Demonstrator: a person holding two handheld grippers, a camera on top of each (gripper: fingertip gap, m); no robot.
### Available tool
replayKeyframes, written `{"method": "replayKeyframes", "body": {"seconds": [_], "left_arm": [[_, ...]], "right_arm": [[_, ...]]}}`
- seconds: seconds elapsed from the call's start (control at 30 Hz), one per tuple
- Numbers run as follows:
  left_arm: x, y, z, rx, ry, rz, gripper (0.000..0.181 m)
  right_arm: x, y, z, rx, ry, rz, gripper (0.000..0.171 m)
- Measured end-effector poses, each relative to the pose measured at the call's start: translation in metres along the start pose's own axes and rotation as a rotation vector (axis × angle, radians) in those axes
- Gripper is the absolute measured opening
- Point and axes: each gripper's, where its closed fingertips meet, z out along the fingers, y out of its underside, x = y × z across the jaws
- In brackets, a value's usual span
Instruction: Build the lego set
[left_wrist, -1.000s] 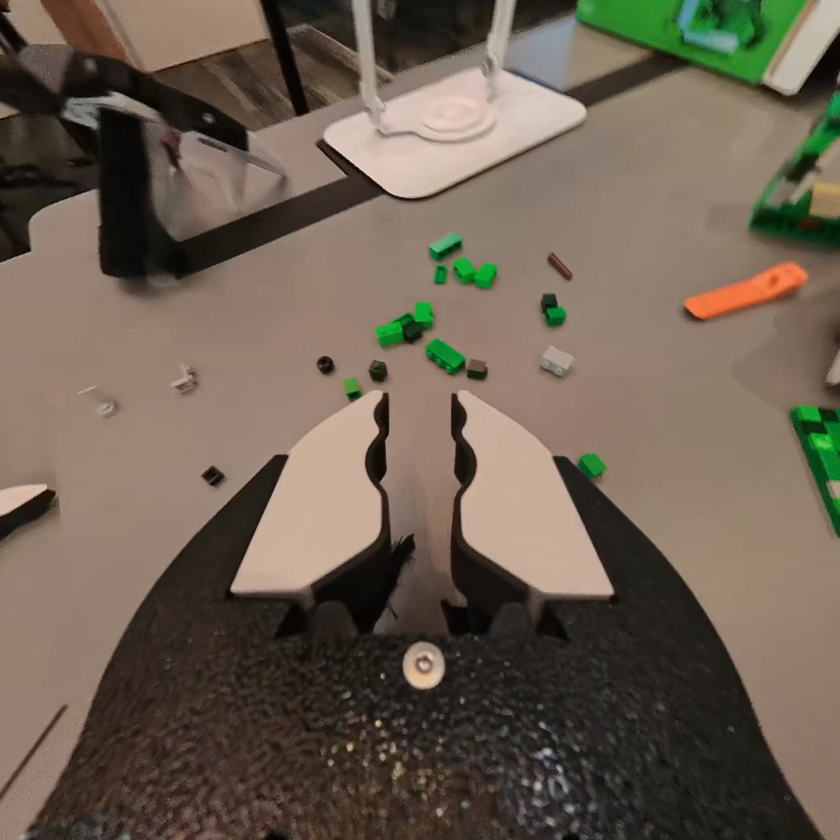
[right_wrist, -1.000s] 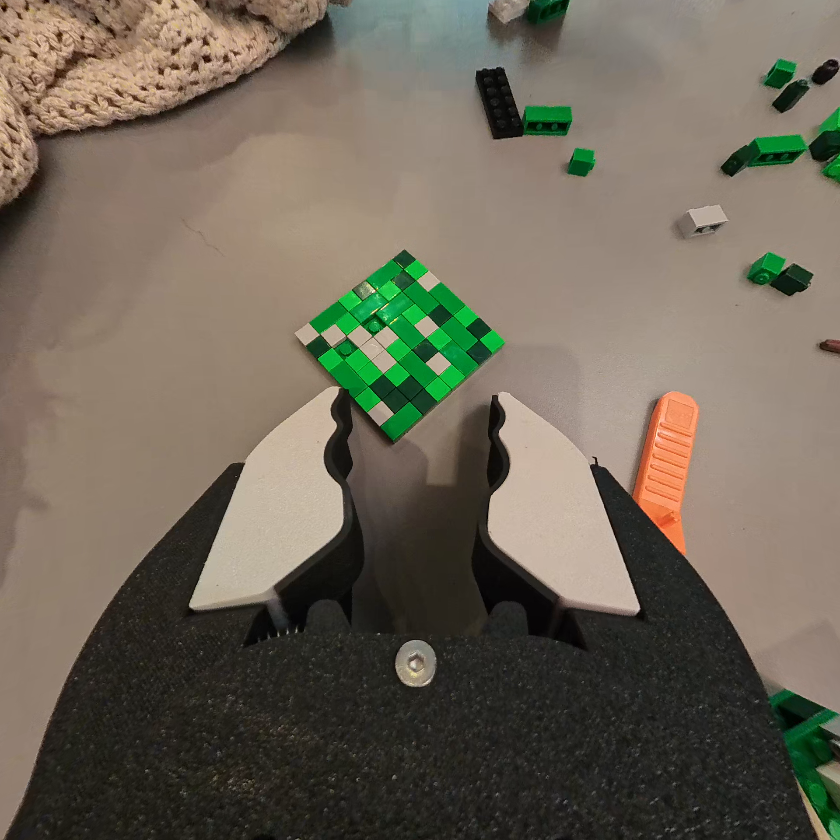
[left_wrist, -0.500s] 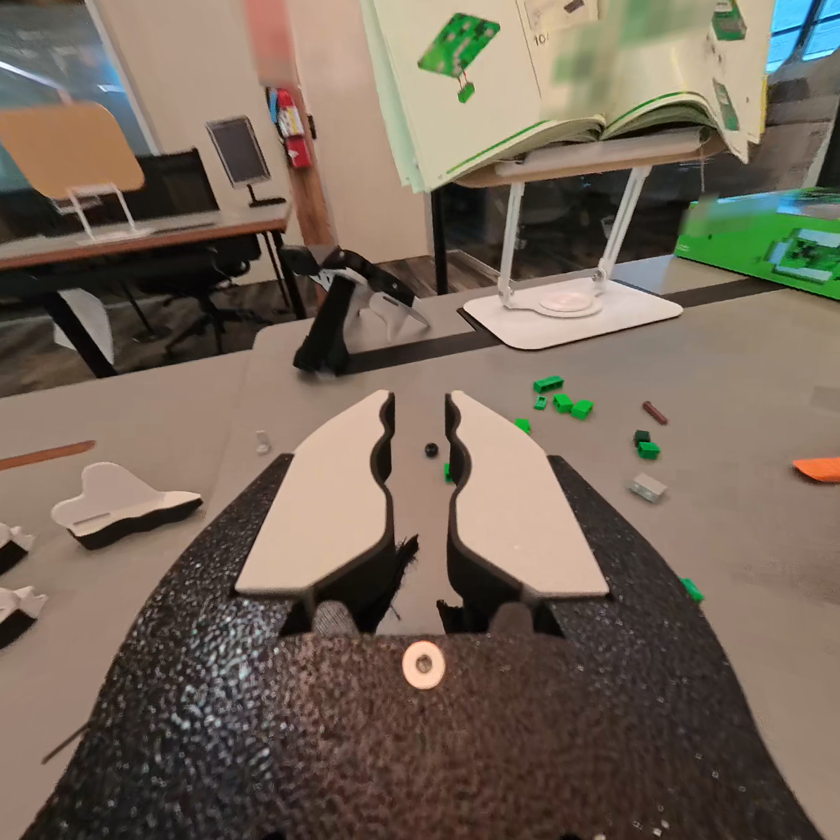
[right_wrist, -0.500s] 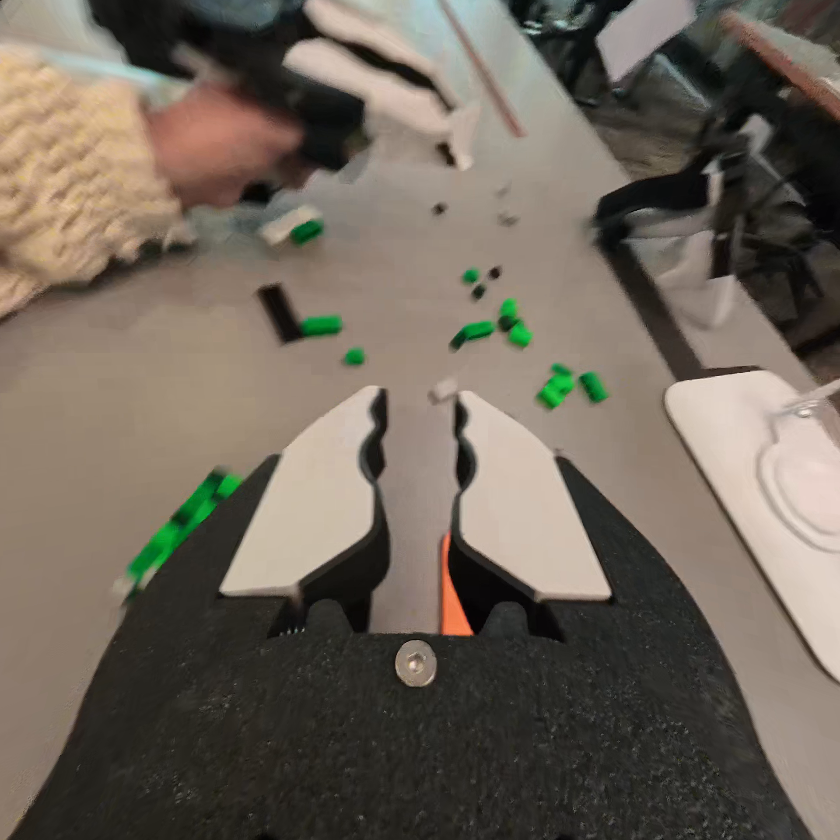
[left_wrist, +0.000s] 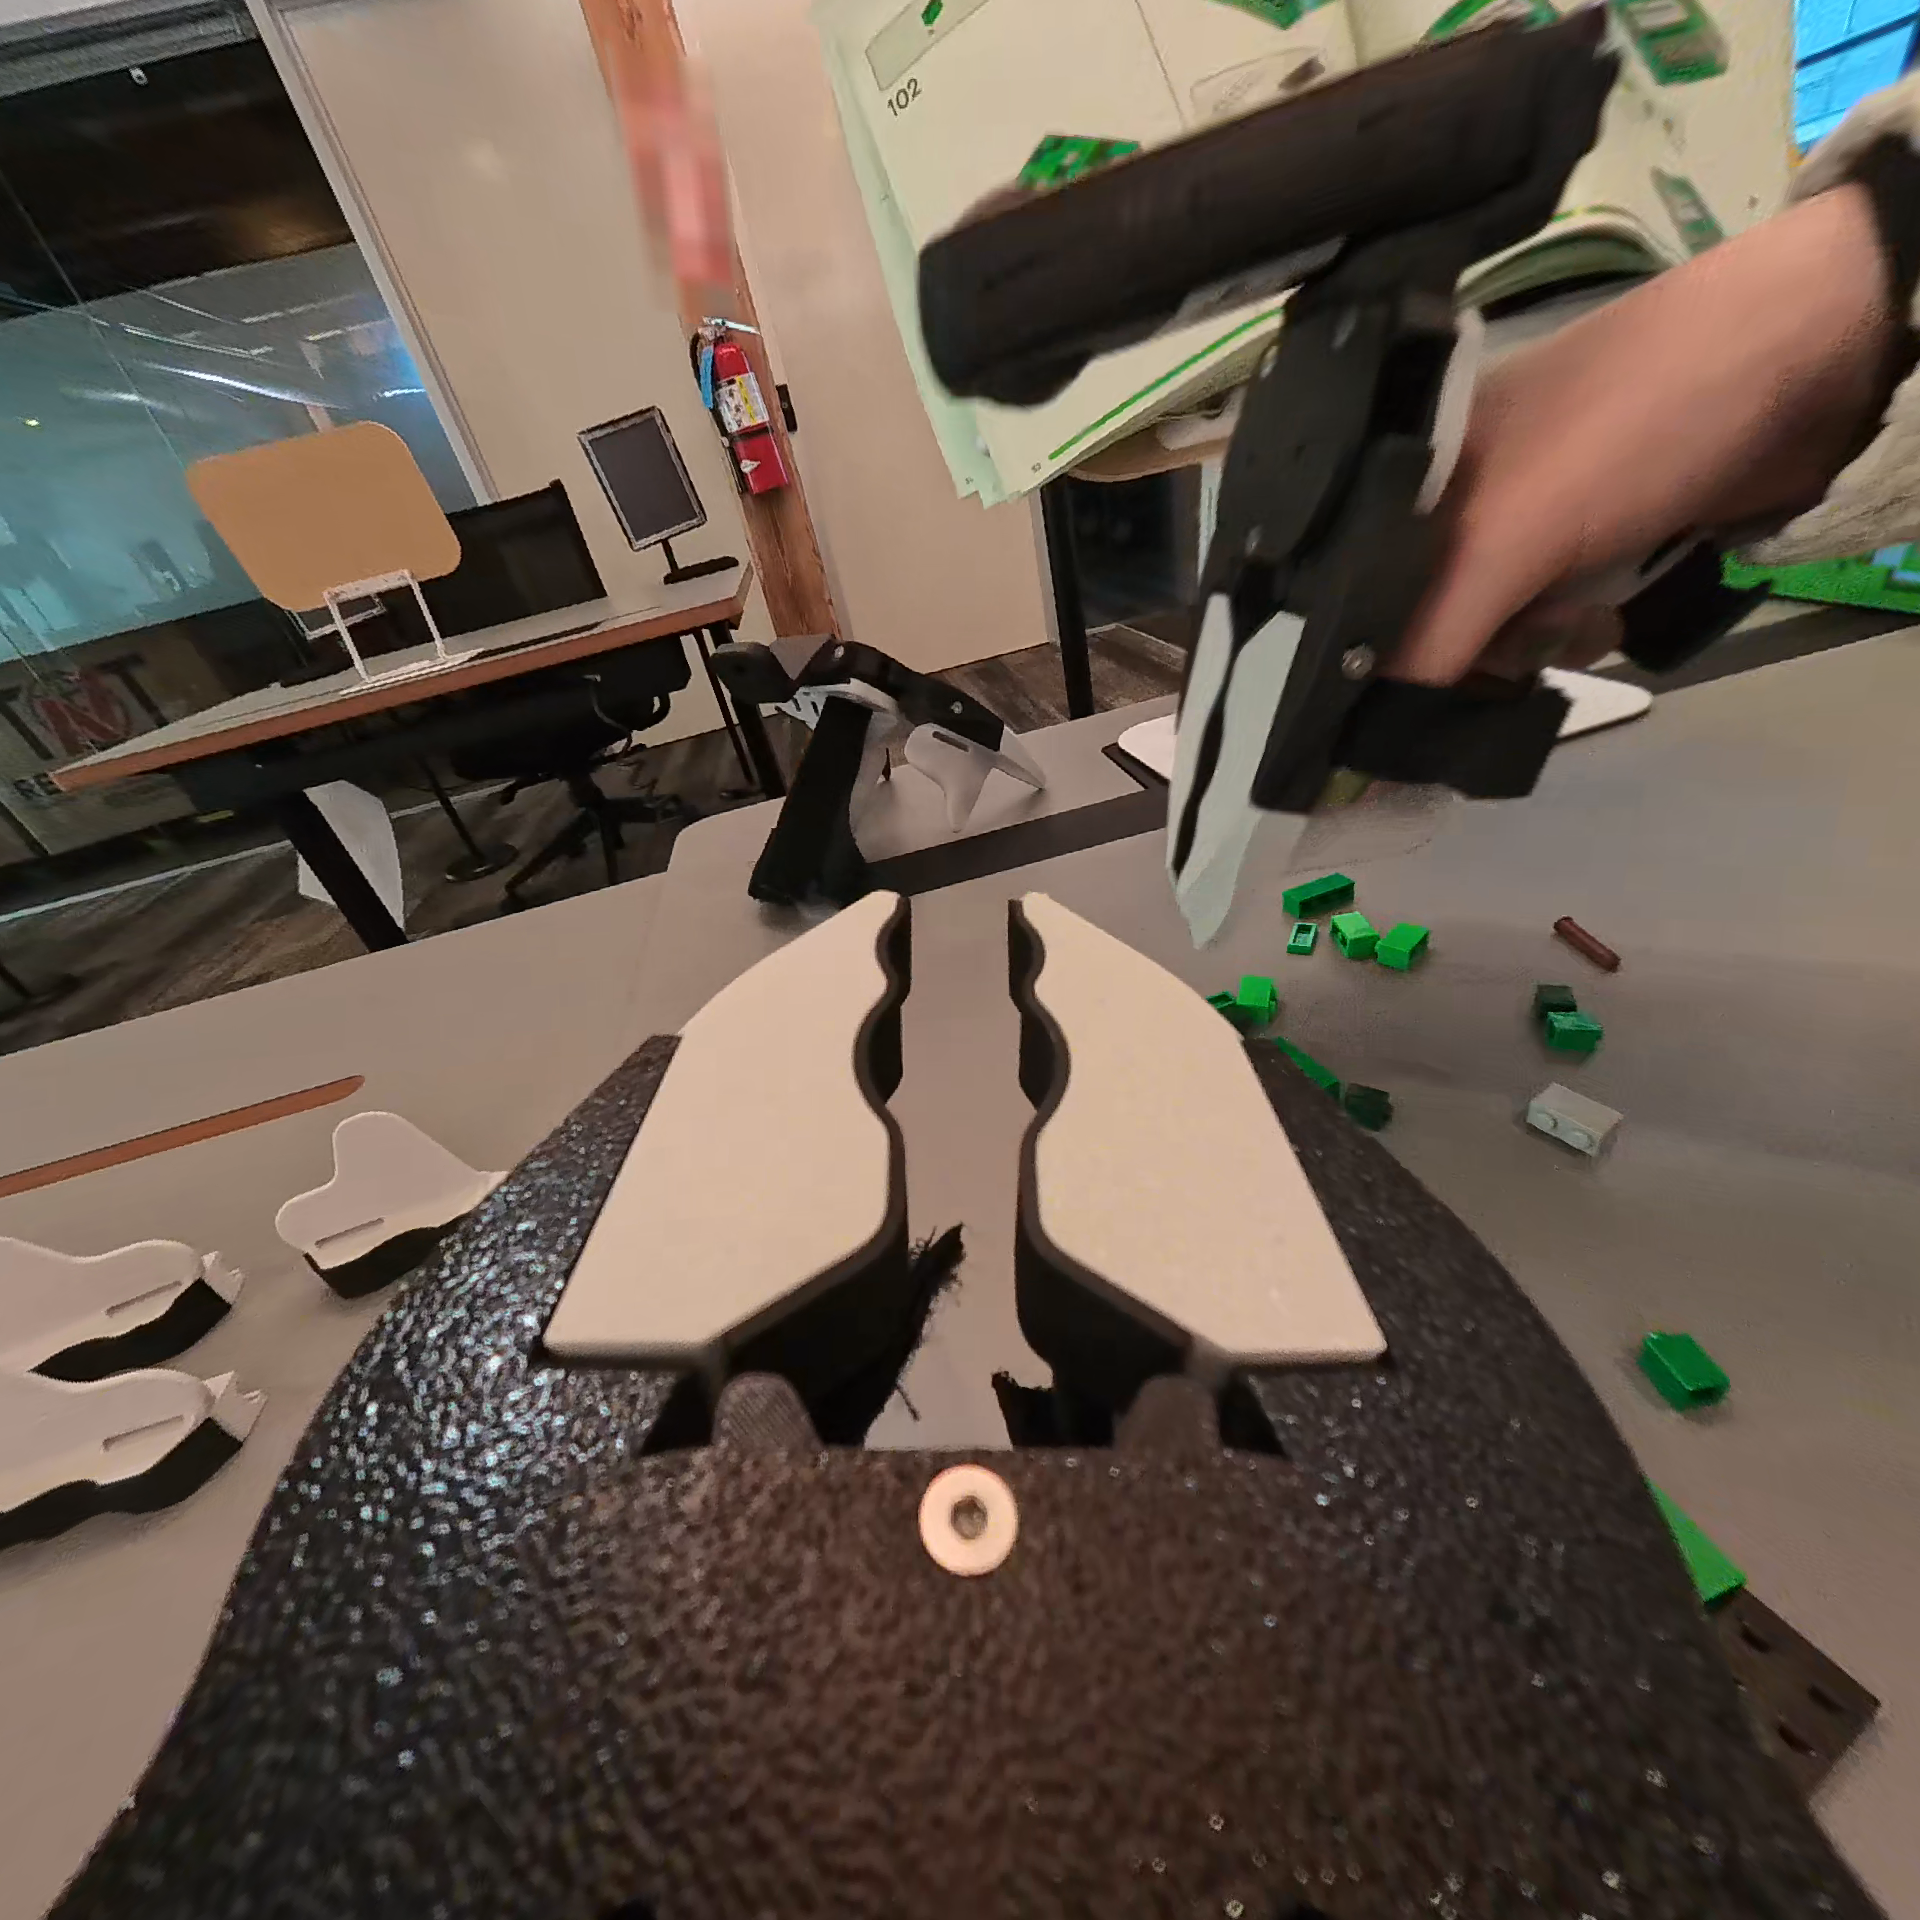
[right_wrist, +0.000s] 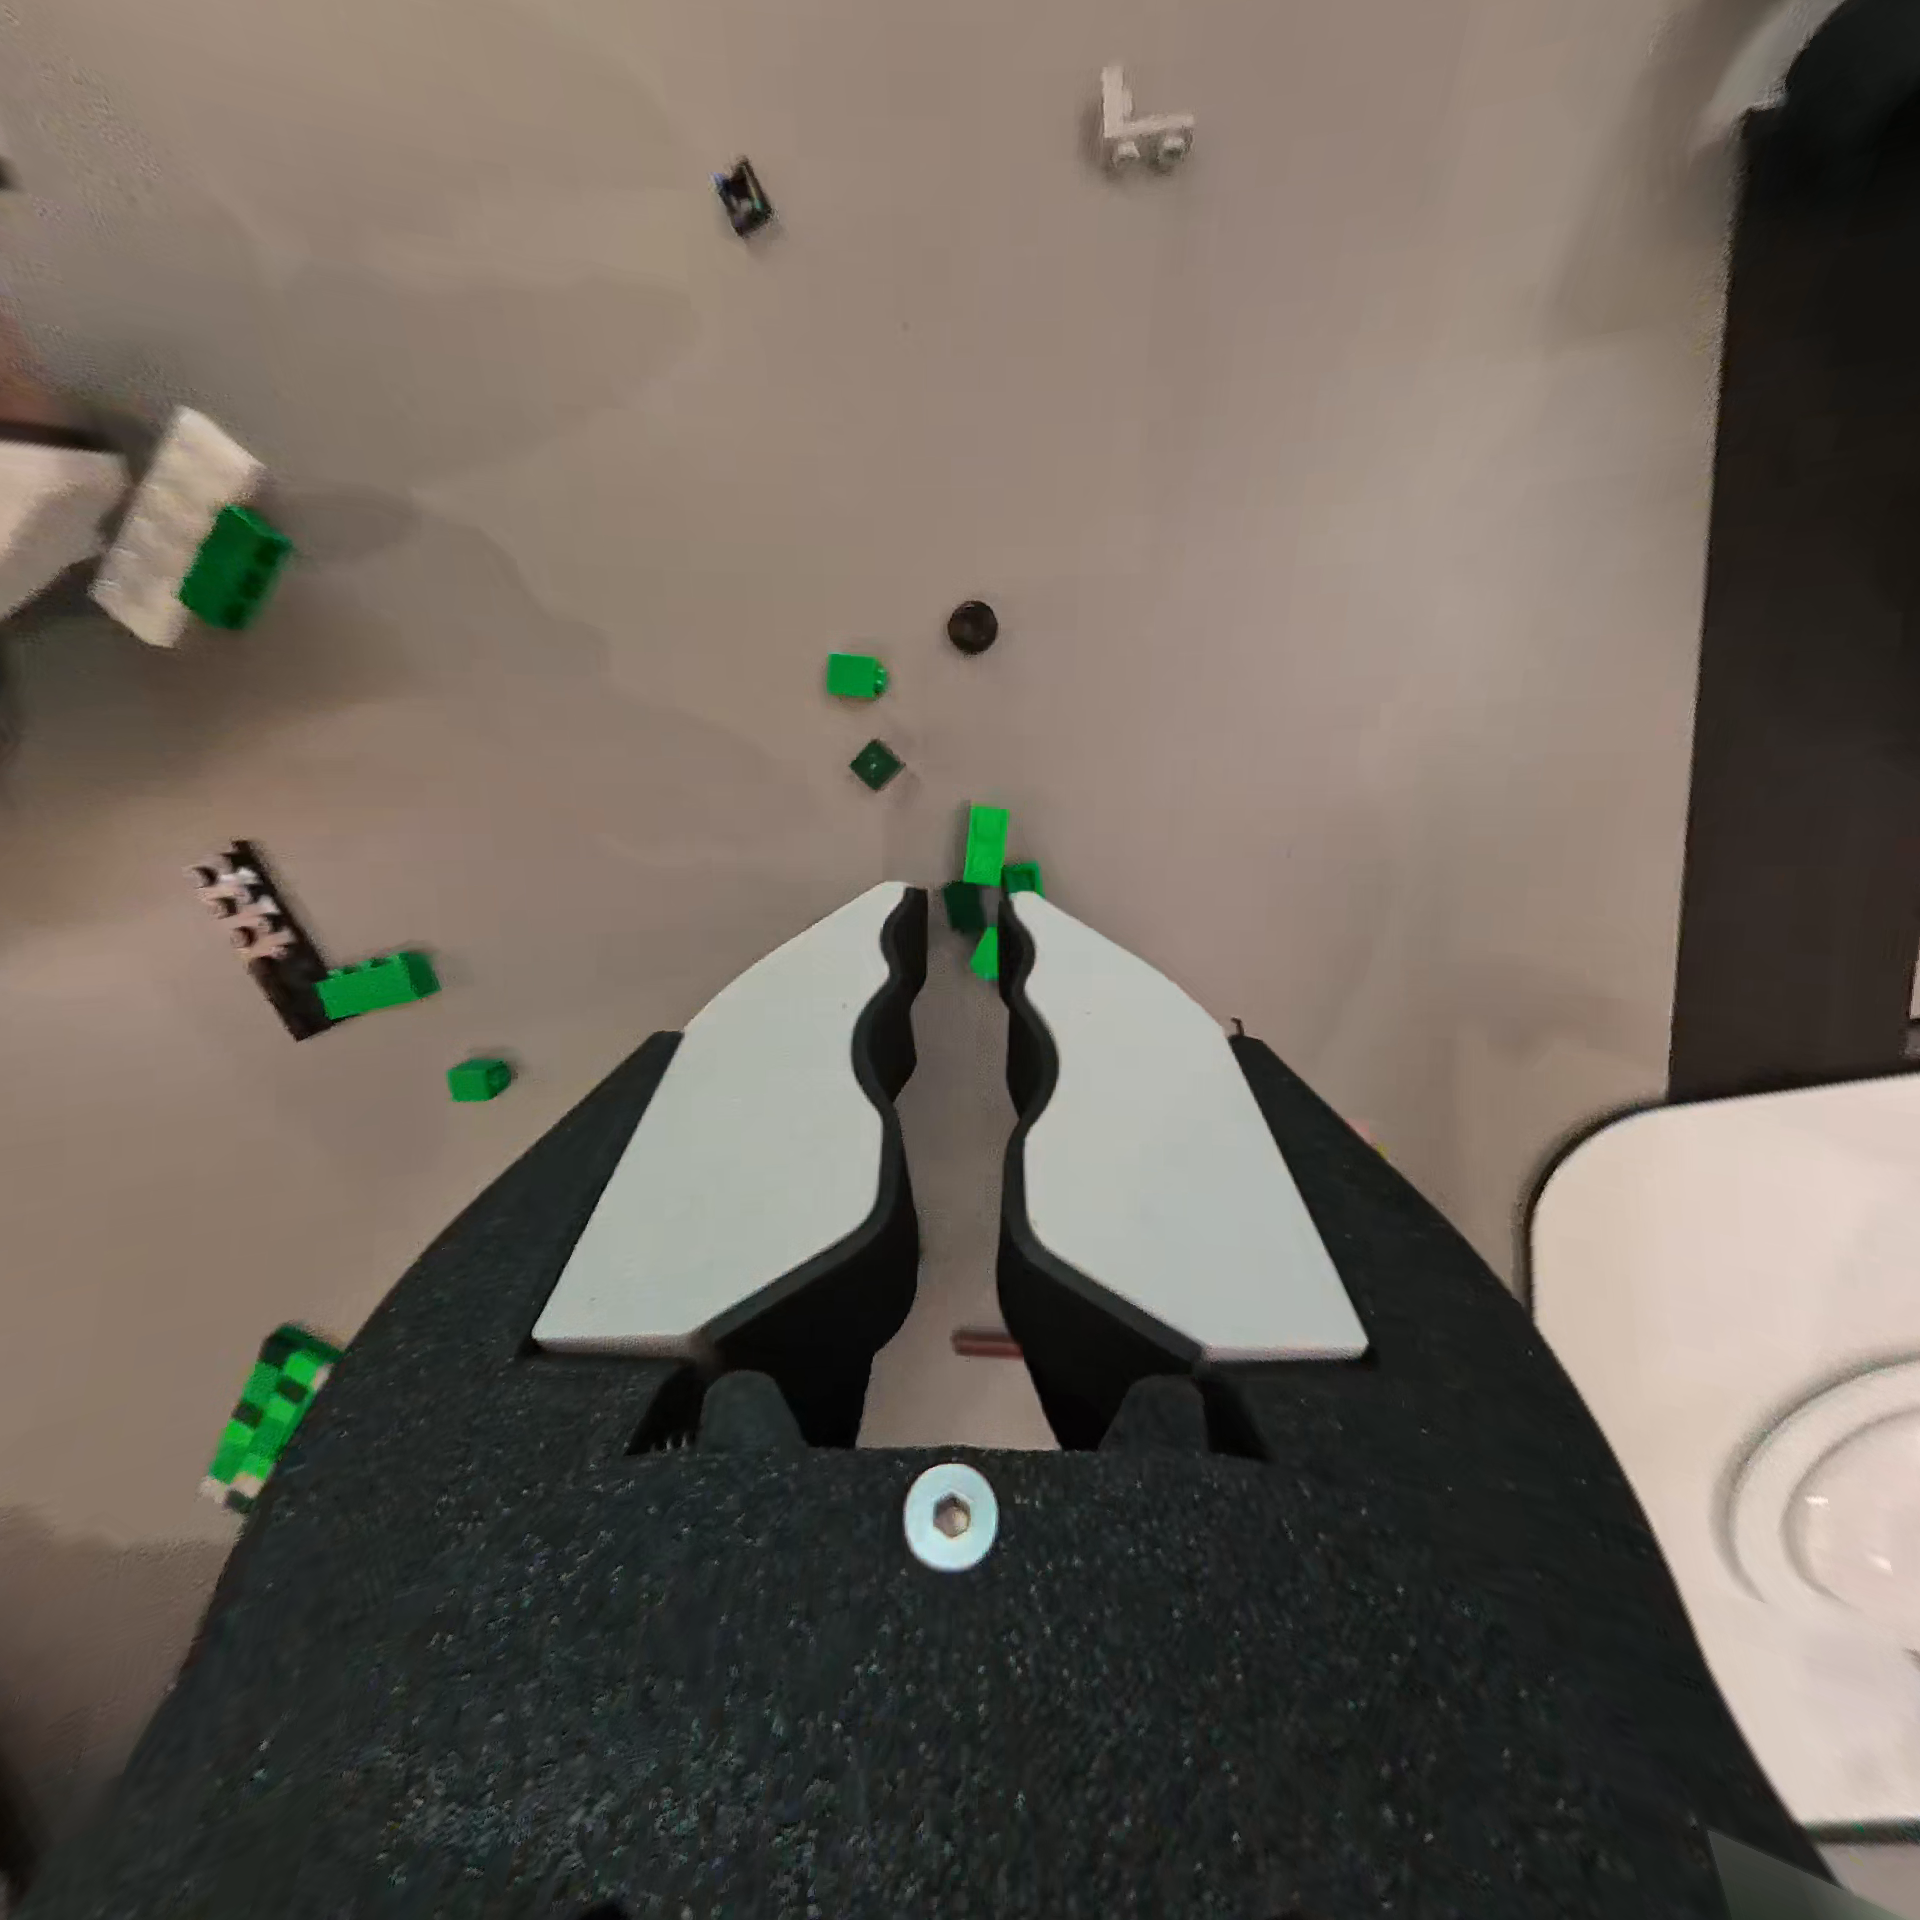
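Observation:
My left gripper (left_wrist: 961, 906) is low over the grey table (left_wrist: 1714, 1195), its jaws a narrow gap apart with nothing between them. My right gripper (right_wrist: 963, 900) points down over a cluster of small green bricks (right_wrist: 985, 842), its jaws also a narrow gap apart. A dark green piece (right_wrist: 963, 906) shows just past the tips on the table. In the left wrist view, a hand holds the right gripper (left_wrist: 1205, 914) above loose green bricks (left_wrist: 1351, 927). A checkered green plate (right_wrist: 270, 1403) lies at lower left.
An open instruction book (left_wrist: 1091, 208) stands on a white stand (right_wrist: 1714, 1351). A black plate (right_wrist: 260, 935) has a green brick (right_wrist: 374, 982) beside it. Also here: a grey brick (left_wrist: 1574, 1117), a spare gripper (left_wrist: 862, 748), loose finger pads (left_wrist: 384, 1195) and a pale block with a green brick (right_wrist: 234, 566). The tips of one gripper are about 12 centimetres away from the tips of the other. My right tips are roughly 4 centimetres from the dark green piece (right_wrist: 963, 906). Both grippers' tips are roughly 25 centimetres from the checkered green plate (right_wrist: 270, 1403).
My right gripper left the checkered plate, swung over the loose green bricks, tipped downward and narrowed its jaws. My left gripper tilted up from the table; its jaws narrowed slightly.

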Motion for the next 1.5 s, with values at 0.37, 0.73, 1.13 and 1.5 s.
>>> {"method": "replayKeyframes", "body": {"seconds": [0.37, 0.73, 1.13, 1.5], "left_arm": [[0.001, 0.0, 0.0, -0.004, 0.013, -0.005, 0.017], [0.04, 0.003, 0.004, -0.029, 0.232, 0.051, 0.053], [0.1, 0.004, -0.004, -0.086, 0.557, -0.033, 0.023], [0.109, -0.001, -0.012, -0.059, 0.657, -0.037, 0.007]], "right_arm": [[0.004, 0.002, 0.031, -0.202, 0.029, -0.045, 0.022], [-0.025, -0.003, -0.002, -0.055, -0.097, -0.135, 0.008], [-0.094, 0.015, -0.055, 0.055, -0.213, -0.539, 0.008], [-0.095, 0.012, -0.07, 0.164, -0.107, -0.574, 0.023]]}}
